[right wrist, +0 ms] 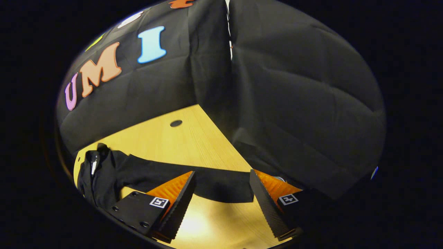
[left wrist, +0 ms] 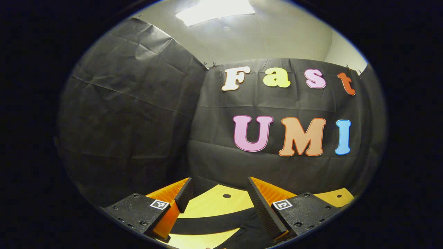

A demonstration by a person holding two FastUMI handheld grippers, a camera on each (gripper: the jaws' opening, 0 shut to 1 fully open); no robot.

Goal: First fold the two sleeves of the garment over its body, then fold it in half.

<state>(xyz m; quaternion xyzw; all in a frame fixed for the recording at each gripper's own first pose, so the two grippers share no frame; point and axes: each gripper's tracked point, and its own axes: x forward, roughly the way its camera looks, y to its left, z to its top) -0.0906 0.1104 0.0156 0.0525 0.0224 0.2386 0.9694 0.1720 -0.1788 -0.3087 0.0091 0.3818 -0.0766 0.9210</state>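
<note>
In the left gripper view the left gripper [left wrist: 218, 197] stands with its two fingers spread wide, nothing between them. Below and between the fingers lies a band of the dark garment [left wrist: 214, 221], stretched across the pale wooden worktop [left wrist: 211, 205] – most likely a sleeve, though too little of it shows here to be sure. The gripper hangs just above the cloth; whether a fingertip touches it cannot be told. A small round hole [left wrist: 226, 195] in the worktop sits just past the fingers, and a second hole [left wrist: 339, 195] lies off to the right. Beyond the worktop's far edge hangs the black cloth wall [left wrist: 145, 114], and above it a pale ceiling with a bright light panel [left wrist: 214, 12].

In the right gripper view the right gripper [right wrist: 221, 186] is likewise spread open, holding nothing. Between its fingers runs a long sleeve [right wrist: 193, 181] of the garment, laid out flat on the worktop [right wrist: 173, 141] with its cuff end just beside the right-hand finger. Farther left the sleeve joins the body of the garment [right wrist: 100, 173], where a collar and a light strip at the neck can be seen – it lies near the worktop's left edge. A round hole [right wrist: 175, 123] marks the worktop beyond the sleeve, and the cloth wall [right wrist: 294, 103] closes the corner behind
</note>
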